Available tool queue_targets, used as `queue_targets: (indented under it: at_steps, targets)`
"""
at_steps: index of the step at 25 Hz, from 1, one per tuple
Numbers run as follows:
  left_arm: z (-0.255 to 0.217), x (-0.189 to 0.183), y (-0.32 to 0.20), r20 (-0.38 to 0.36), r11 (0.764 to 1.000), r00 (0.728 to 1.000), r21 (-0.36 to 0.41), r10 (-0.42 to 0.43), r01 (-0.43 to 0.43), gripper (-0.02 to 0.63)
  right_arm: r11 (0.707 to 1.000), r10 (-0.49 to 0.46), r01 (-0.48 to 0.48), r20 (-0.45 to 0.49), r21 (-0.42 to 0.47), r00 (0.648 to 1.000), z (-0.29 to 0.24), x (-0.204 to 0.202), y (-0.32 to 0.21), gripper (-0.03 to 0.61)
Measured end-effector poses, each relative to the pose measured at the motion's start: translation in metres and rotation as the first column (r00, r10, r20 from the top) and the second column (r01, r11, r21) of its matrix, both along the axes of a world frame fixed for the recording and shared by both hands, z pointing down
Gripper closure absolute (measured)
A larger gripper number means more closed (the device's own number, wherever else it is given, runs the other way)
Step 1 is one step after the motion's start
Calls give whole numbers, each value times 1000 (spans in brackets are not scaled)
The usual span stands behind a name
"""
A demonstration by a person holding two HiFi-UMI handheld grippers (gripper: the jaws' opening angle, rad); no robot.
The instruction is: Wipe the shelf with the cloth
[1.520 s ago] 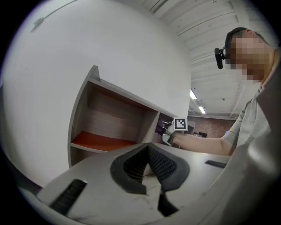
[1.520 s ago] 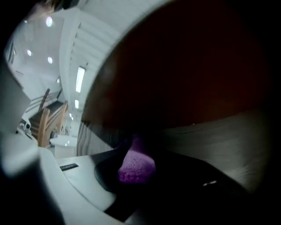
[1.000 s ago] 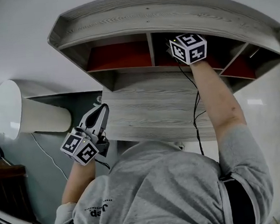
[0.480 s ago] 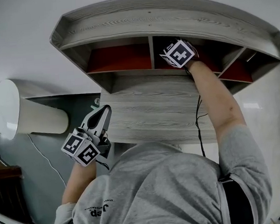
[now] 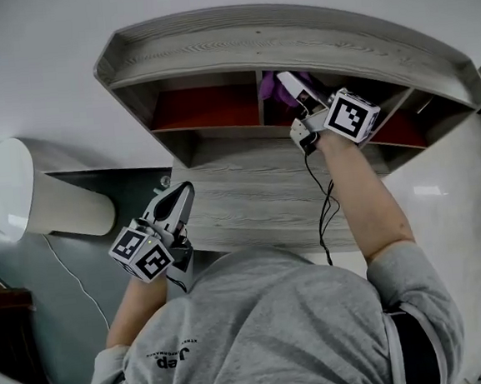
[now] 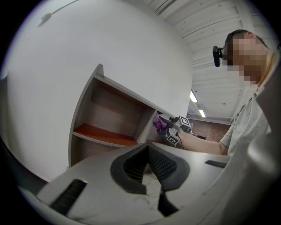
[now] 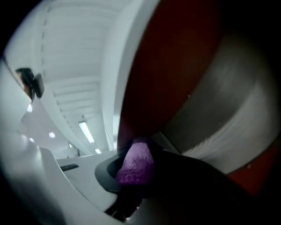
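A grey wood-grain wall shelf (image 5: 294,36) with red compartment floors hangs on the white wall. My right gripper (image 5: 291,86) is shut on a purple cloth (image 5: 276,90) at the mouth of the middle compartment, and the cloth (image 7: 135,163) is pinched between its dark jaws close to the red board. Seen from the left gripper view, the cloth (image 6: 160,125) hangs beside the divider. My left gripper (image 5: 178,196) is held low in front of the shelf's lower panel, shut and empty, its pads (image 6: 149,166) meeting.
A white lampshade (image 5: 32,197) stands at the left below the shelf. The left compartment (image 5: 208,106) holds nothing. A black cable (image 5: 326,213) hangs from the right gripper along the person's forearm. A white surface (image 5: 460,210) lies at the right.
My right gripper has drawn back out of the middle compartment toward its front edge, and the purple cloth now shows. The left gripper has hardly moved.
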State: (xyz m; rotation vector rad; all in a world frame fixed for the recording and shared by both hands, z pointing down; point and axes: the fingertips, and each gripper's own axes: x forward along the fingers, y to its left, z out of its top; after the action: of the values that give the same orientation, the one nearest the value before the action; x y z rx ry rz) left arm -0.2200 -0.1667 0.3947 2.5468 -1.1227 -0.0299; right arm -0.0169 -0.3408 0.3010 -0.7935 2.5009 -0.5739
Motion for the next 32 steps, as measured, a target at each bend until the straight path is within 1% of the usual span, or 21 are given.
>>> queue_targets:
  at_steps: [2,5,7,9,11,12,14,15,17,19,20,21,22,23,24,25,27,28,29,30,32]
  targets:
    - [2,0,0,-5,1000,1000,-9,-3,3,598,999,-20,25,87,-47,996,1,-1,-3,518]
    - [4,0,2,-3,1000,1000,-12,-1,1,597,997,-3,8,76,-71,997,1,-6,-7,520]
    - [5,-1,2,-3,1000,1000,-11,1,-1,597,998,10,-11,-9,-60,1000,4,-10,-7,517]
    - [8,-2,1,-10,1000,1000,-11,3,-3,597,999,30,-32,-151,-10,988,6,-13,-6,515]
    - [11,0,1,-15,1000,1000,-17,6,-7,597,999,37,-32,-311,22,950,18,-15,-5,515]
    - [13,2,1,-17,1000,1000,-20,10,-10,597,999,31,-25,-393,21,919,29,-16,-4,515]
    - [15,7,0,-23,999,1000,-27,16,-17,597,1000,9,-9,-571,2,821,65,-19,-2,516]
    - [16,8,0,-26,999,999,-30,19,-20,597,1000,-3,-1,-663,-6,748,88,-21,-1,517]
    - [17,10,-1,-32,999,999,-33,24,-26,597,1000,-22,21,-827,-12,562,132,-24,1,518]
    - [17,12,-2,-37,999,999,-33,28,-29,597,999,-17,46,-923,0,383,162,-26,3,518]
    - [17,12,-2,-39,999,999,-33,29,-31,597,998,-7,56,-947,12,320,168,-27,3,518]
    - [16,12,-3,-41,999,999,-31,30,-32,597,997,3,69,-962,22,272,170,-28,3,518]
    - [16,12,-3,-41,999,999,-29,31,-32,597,996,10,85,-972,30,233,170,-29,3,518]
    - [16,12,-4,-42,999,999,-28,31,-32,597,994,14,103,-978,36,210,168,-31,3,518]
    - [16,12,-4,-43,999,999,-29,29,-31,597,993,21,110,-977,45,211,164,-30,2,517]
    - [17,13,-3,-44,999,999,-31,28,-30,597,994,41,92,-969,65,242,157,-24,-1,518]
    - [18,12,-1,-48,999,998,-35,28,-30,597,987,158,-40,-916,155,367,130,1,-15,517]
    - [18,10,0,-48,999,998,-37,28,-30,597,967,253,-130,-868,218,426,111,16,-24,517]
    - [18,8,0,-47,999,999,-38,26,-28,597,936,351,-211,-811,283,468,91,29,-32,517]
    - [19,5,0,-46,999,999,-41,22,-23,597,899,436,-269,-753,345,492,73,36,-39,517]
    - [22,-2,0,-43,999,999,-49,8,-10,597,839,544,-306,-665,451,511,49,31,-47,515]
